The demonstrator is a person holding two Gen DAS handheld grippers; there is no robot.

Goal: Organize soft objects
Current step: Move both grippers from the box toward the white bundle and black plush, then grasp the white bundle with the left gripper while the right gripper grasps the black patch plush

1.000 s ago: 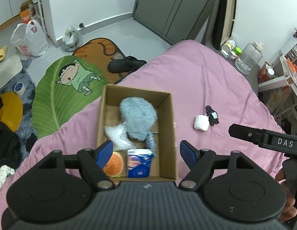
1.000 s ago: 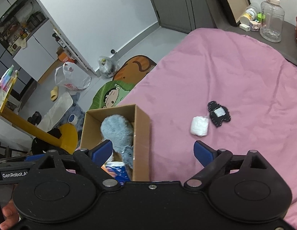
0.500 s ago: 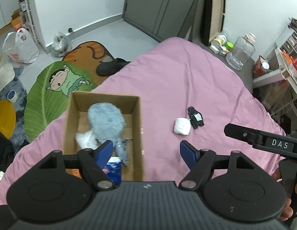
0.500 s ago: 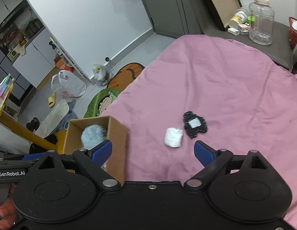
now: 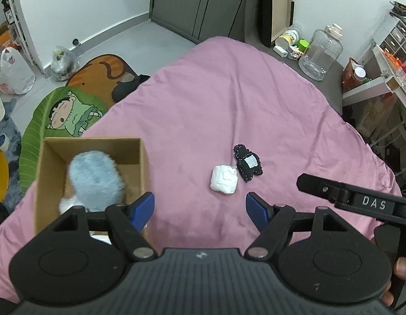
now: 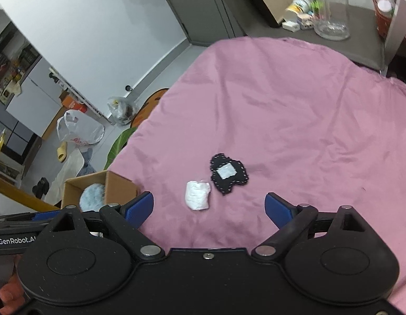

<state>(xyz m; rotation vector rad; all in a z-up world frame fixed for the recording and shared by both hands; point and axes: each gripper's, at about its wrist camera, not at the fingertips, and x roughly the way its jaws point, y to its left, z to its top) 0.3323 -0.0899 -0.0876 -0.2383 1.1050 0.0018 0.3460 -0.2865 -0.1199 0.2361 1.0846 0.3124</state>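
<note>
Right wrist view: your right claw [image 6: 209, 207] hangs spread and empty above the pink bed [image 6: 294, 110], the white soft bundle [image 6: 197, 195] just ahead, touching the black plush [image 6: 227, 174]. Your left claw [image 5: 200, 208] is also spread, empty, beside the cardboard box [image 5: 143, 162] containing a blue fluffy toy [image 5: 96, 178].

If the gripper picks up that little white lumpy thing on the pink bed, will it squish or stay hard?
Probably it squishes. The white lump looks wrinkled and dented like stuffed cloth, so the pads would likely sink in. It seems light, since the pink cover hardly dips under it. It looks too lumpy to roll.
</note>
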